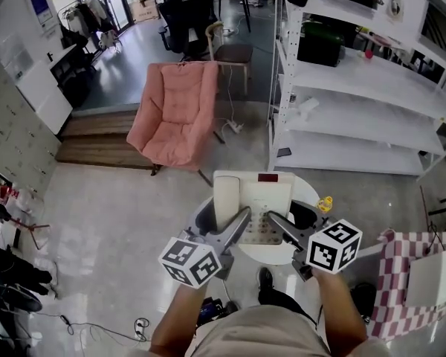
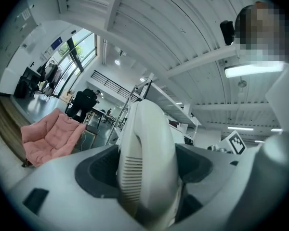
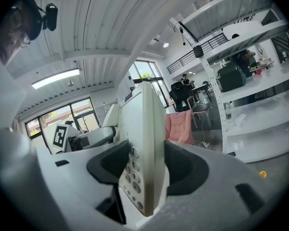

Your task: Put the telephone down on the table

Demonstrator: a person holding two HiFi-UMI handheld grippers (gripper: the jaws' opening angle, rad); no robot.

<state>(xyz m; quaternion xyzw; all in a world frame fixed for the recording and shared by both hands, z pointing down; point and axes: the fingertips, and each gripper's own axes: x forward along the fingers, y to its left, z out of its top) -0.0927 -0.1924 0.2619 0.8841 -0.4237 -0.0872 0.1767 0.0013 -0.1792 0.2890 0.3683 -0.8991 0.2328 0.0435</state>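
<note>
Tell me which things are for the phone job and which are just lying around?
For the job: white push-button telephone with handset; round white table under it; left gripper and right gripper, both clamped on the telephone.
Just lying about: pink padded chair; white metal shelves; red-and-white checked cloth; small yellow object by the table's edge.
</note>
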